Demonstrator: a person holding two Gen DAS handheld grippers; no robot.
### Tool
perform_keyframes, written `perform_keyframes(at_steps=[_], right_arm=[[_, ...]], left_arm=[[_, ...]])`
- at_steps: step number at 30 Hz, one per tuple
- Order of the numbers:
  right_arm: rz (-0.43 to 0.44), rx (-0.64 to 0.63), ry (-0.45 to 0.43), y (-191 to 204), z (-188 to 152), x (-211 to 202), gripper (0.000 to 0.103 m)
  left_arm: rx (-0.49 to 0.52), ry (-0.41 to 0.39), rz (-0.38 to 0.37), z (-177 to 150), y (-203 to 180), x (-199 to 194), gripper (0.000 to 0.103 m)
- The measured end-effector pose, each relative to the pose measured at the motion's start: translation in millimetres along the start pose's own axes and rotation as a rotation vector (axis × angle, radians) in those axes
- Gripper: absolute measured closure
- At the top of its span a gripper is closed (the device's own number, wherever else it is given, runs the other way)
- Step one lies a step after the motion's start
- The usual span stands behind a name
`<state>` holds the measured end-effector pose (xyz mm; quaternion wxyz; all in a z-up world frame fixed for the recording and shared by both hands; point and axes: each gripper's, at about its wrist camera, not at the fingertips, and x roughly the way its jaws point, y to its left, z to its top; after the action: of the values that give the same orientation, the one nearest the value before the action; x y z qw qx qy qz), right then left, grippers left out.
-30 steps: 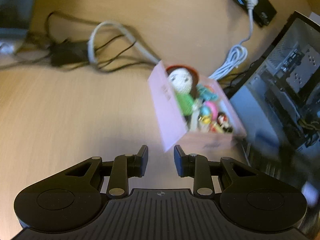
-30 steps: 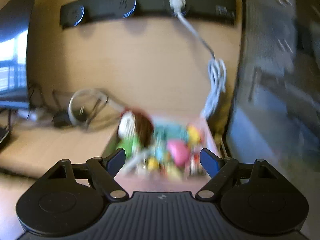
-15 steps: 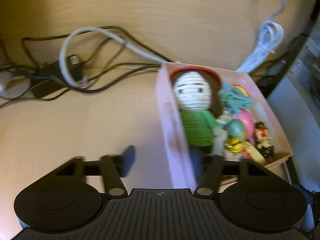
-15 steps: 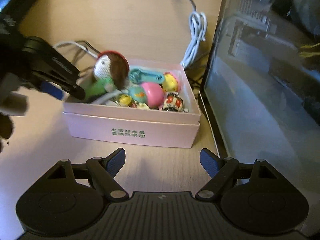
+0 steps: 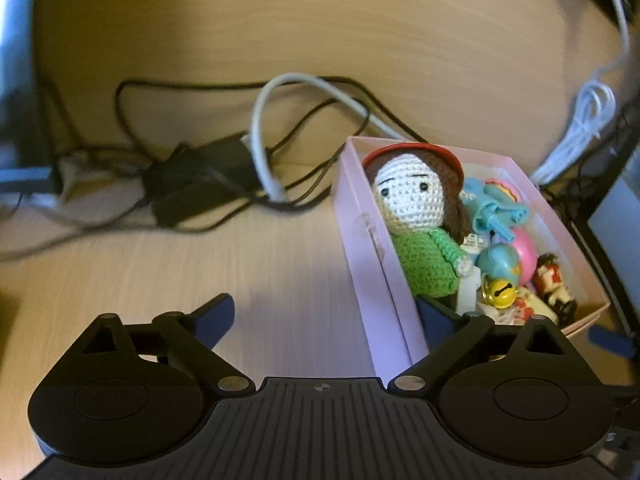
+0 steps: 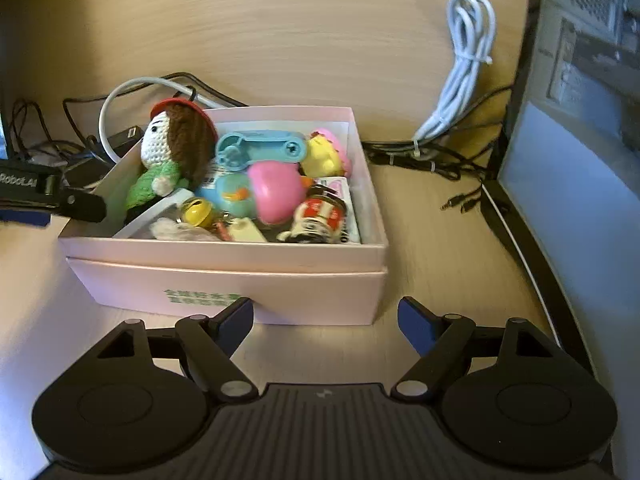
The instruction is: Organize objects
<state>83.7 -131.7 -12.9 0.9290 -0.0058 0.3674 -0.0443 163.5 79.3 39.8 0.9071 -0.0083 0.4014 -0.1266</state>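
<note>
A pink box (image 6: 224, 284) full of small toys stands on the wooden desk. A crochet doll (image 5: 420, 220) with a red hat and green top leans at its left end, also in the right wrist view (image 6: 176, 152). Beside it lie a pink egg (image 6: 276, 192), a blue toy (image 6: 256, 148) and a yellow bell (image 5: 500, 292). My left gripper (image 5: 324, 316) is open and straddles the box's left wall, one finger inside by the doll's legs. It shows at the box's left edge in the right wrist view (image 6: 60, 200). My right gripper (image 6: 326, 320) is open just before the box's front wall.
Black and white cables with a black adapter (image 5: 196, 180) lie tangled behind the box to the left. A bundled white cord (image 6: 460, 76) hangs behind the box's right. A glass-sided computer case (image 6: 580, 140) stands close on the right.
My left gripper opened wide and moved over the box's left wall. My right gripper drew close to the box's front wall.
</note>
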Motion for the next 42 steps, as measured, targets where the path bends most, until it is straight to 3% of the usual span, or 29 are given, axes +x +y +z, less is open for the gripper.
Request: perform_keyframes(at_steps=[3,8,11,15,18,21,25,30,34,39,42], right_arm=[[-0.037,-0.009,-0.004,5,1,-4,0.023],[-0.094,0.043,-0.021,10,-10,-42,0.015],[-0.127,0.089,-0.002,14,-33,-69,0.009],[-0.132,0.123,0.050,20,-68,-103,0.004],[-0.138,0.099,0.055,24,-86,-119,0.000],[-0.136,0.083,0.059,20,-97,-125,0.000],[-0.083,0.033,0.047,15,-110,-119,0.000],[-0.091,-0.015,0.028,13,-117,-114,0.000],[-0.076,0.037,0.066,0,-108,-100,0.000],[-0.052,0.015,0.000,-3,-100,-82,0.000],[0.005,0.062,-0.011,-10,-96,-71,0.000]], left_arm=[[0.015,-0.026,-0.017,0,0,-2,0.005],[-0.051,-0.179,-0.073,-14,12,-52,0.006],[-0.087,-0.162,-0.158,-39,17,-78,0.007],[0.005,-0.099,-0.207,-90,-6,-103,0.007],[0.026,-0.058,-0.182,-124,-24,-110,0.006],[0.004,-0.010,-0.103,-150,-37,-108,0.007],[-0.014,-0.056,-0.029,-177,-50,-107,0.007],[0.077,-0.102,0.110,-183,-74,-97,0.005],[0.055,-0.127,0.125,-179,-77,-90,0.006],[0.035,-0.142,0.153,-172,-81,-81,0.005],[0.033,-0.142,0.152,-171,-81,-78,0.005]])
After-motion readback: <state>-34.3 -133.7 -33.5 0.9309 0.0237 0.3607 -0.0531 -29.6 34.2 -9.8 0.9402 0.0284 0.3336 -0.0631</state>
